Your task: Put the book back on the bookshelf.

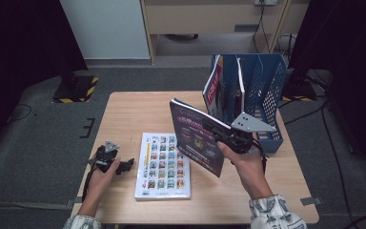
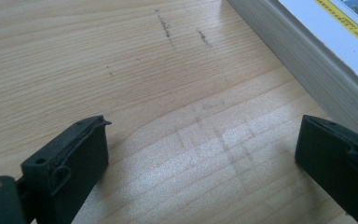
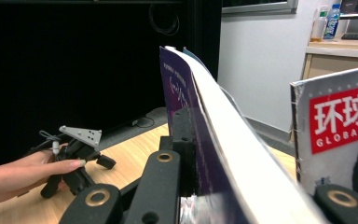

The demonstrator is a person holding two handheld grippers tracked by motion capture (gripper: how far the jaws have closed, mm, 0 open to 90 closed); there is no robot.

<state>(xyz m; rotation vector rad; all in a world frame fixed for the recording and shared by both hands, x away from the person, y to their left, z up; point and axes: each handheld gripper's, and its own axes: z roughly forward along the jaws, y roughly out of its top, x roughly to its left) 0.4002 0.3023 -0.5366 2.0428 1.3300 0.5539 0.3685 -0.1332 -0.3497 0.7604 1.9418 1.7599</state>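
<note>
My right gripper clamps the purple magazine, not yet in the blue rack; my left gripper rests open.

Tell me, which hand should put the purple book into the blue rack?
The right. The right gripper already grips the purple book upright beside the blue rack. The left gripper rests open on the table, far from it.
</note>
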